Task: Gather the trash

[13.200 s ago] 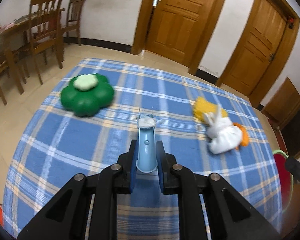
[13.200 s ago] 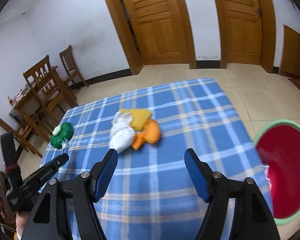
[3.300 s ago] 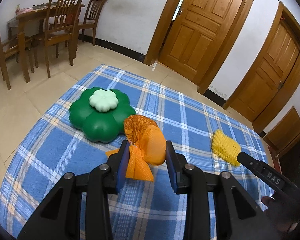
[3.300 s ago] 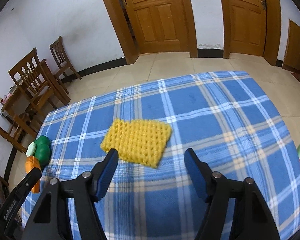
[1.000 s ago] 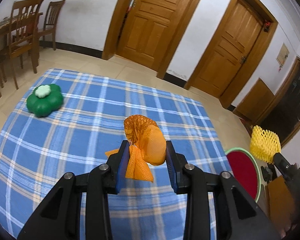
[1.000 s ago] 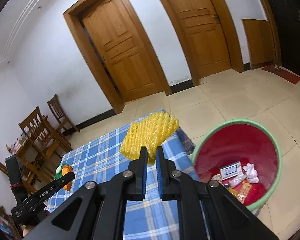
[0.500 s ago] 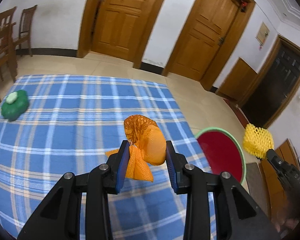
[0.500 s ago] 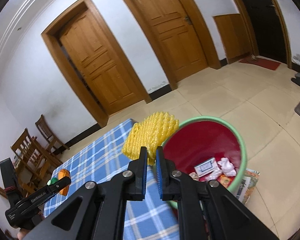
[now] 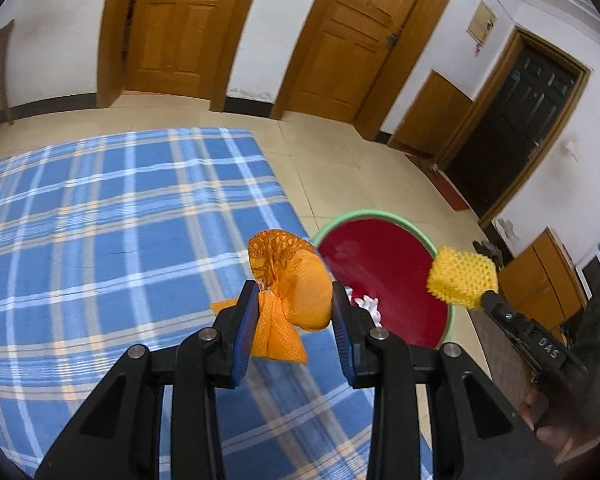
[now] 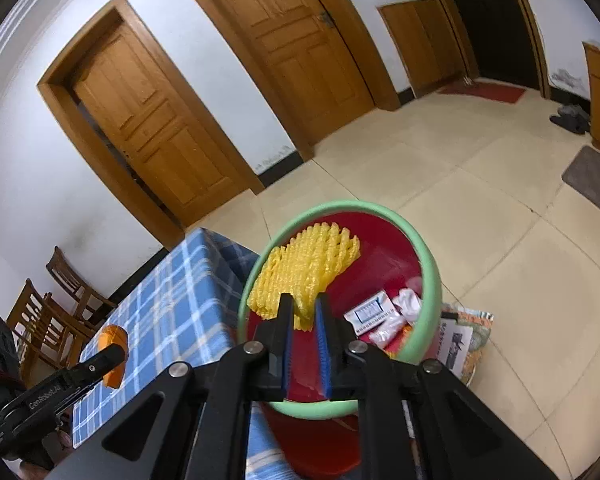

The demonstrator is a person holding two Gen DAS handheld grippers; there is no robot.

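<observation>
**Two loads, one bin: right is over it, left is not**

Right gripper (image 10: 303, 312): foam net (image 10: 305, 270) sits between the jaws, which are just starting to open. In the right wrist view the gap is narrow and the net's lower corner is in it; I can't tell if the pads are pressing. Net fans out toward 12 from the tips, long axis running 7 to 1. It hangs inside the bin's (image 10: 431, 258) green rim, over the red inside. Bin centre lies at about 1 o'clock from my tips, with a box and white wrappers on its floor at 2. From here a release should drop it in.

Left gripper (image 9: 294, 308): jaws part open and clamped on the orange mesh (image 9: 296, 282), pads pressing both flanks. Mesh bulges up toward 12, tail hanging at 7. It is over the table (image 9: 100, 220) edge, not the bin (image 9: 446, 322).

Key relation, left wrist view: bin is at 2 o'clock from the left tips, near but off to the side. Right hand is the nearer one and blocks the far rim at 3.

My read: right drops and clears first, then left swings toward 2.
</observation>
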